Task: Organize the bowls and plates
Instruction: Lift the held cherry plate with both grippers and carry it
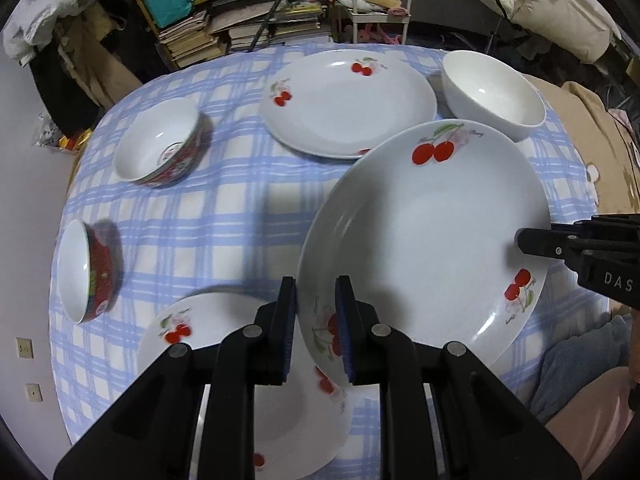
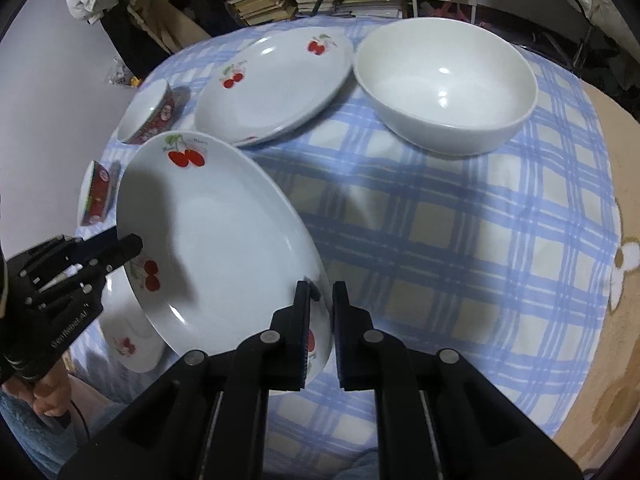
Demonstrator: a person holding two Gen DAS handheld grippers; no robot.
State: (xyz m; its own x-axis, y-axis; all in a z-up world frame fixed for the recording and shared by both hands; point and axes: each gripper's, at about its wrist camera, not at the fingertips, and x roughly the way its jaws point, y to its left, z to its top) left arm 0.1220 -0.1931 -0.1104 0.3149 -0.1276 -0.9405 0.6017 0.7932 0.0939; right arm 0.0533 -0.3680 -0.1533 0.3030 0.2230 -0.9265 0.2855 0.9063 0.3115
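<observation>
A white cherry-print plate point(image 1: 432, 240) is held up off the table between both grippers; it also shows in the right wrist view point(image 2: 216, 248). My left gripper point(image 1: 316, 332) is shut on its left rim. My right gripper point(image 2: 321, 340) is shut on its right rim and shows as a black finger in the left wrist view point(image 1: 536, 242). A second cherry plate point(image 1: 240, 384) lies below, under the held one. A third cherry plate point(image 1: 346, 102) lies at the far middle. A plain white bowl point(image 2: 444, 84) stands at the far right.
Two red-patterned bowls sit at the left, one upright point(image 1: 160, 146), one tipped on its side point(image 1: 86, 272). The blue checked tablecloth point(image 2: 460, 240) covers a round table. Book stacks and shelves point(image 1: 248, 20) stand behind the table.
</observation>
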